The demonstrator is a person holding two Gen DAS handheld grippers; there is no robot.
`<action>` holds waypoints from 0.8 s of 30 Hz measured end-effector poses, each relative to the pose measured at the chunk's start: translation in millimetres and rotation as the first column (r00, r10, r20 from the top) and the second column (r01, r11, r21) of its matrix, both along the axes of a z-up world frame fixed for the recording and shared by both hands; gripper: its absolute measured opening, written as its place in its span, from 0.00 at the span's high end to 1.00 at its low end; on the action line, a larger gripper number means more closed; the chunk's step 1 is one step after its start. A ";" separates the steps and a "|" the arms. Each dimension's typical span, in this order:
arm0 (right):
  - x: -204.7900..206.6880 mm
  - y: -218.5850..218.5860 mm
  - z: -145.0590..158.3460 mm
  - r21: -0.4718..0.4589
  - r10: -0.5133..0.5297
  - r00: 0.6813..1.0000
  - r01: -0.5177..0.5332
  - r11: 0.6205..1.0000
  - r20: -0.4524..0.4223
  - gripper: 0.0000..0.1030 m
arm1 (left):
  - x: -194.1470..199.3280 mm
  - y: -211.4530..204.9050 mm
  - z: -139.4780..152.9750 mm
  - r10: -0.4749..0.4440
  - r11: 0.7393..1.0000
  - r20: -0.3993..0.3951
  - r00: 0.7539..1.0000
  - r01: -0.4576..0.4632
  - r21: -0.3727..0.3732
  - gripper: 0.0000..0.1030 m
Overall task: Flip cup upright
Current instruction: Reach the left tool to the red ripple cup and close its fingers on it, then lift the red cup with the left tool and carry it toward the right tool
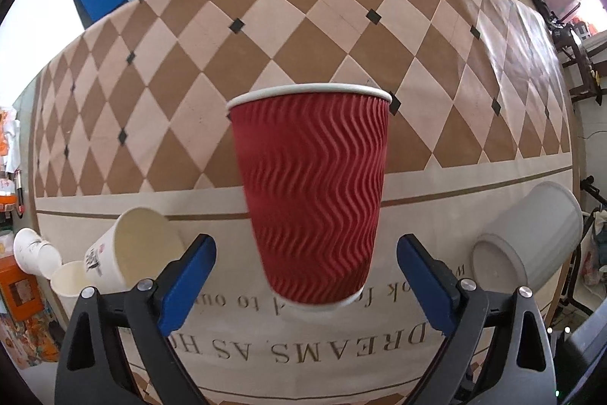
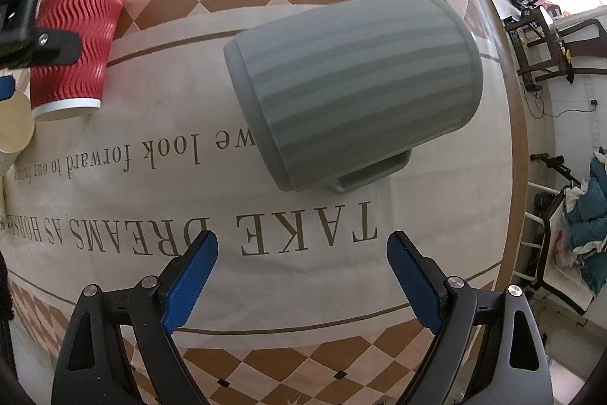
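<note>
Backing the left tool (image 1: 305,251) straight off keeps its spread blue pads from clipping the red ripple paper cup (image 1: 309,192), which stands upright, rim up, on the desk (image 1: 455,44) between them, seemingly untouched. Right tool (image 2: 303,255) is also released, empty, facing a grey ribbed mug (image 2: 353,90) lying on its side, handle against the cloth.

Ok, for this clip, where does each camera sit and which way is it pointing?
Left wrist: sits on the left gripper, facing forward over the table at the upright red cup; its own two open blue fingers show.
Right wrist: sits on the right gripper, facing the grey mug lying on its side; its open blue fingers show, plus part of the other gripper at far left.
Shared: red cup, grey mug, the patterned tablecloth.
</note>
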State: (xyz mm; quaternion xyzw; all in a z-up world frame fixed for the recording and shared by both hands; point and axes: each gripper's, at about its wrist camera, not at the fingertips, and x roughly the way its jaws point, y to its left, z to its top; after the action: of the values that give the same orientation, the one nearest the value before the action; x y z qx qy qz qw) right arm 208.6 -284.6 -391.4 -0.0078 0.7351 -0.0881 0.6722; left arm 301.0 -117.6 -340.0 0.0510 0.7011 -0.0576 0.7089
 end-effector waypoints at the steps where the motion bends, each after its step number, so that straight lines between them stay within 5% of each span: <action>1: -0.5 -1.2 -1.1 0.000 -0.002 1.000 0.002 1.000 -0.002 0.11 | 1.9 -0.8 -3.9 -0.002 1.000 -0.006 1.000 0.002 0.003 0.16; 3: -1.0 -5.1 -0.5 0.003 -0.007 1.000 0.007 1.000 -0.010 0.11 | 5.9 -0.7 -10.0 -0.003 1.000 -0.021 1.000 0.004 0.006 0.32; 14: 1.5 -21.7 0.6 -0.017 -0.024 1.000 0.024 1.000 -0.002 0.11 | 2.8 11.5 -10.2 -0.009 1.000 0.042 0.999 0.008 0.026 0.34; 24: -9.0 -30.6 11.7 0.007 -0.054 0.998 0.054 0.999 0.012 0.11 | -29.6 6.8 34.1 0.001 1.000 0.101 0.995 -0.003 0.021 0.34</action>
State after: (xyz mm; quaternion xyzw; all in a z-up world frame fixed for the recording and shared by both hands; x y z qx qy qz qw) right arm 199.6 -315.2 -379.7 0.0147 0.7312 -0.1037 0.6740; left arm 271.4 -110.8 -305.9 0.0606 0.6649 -0.0472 0.7430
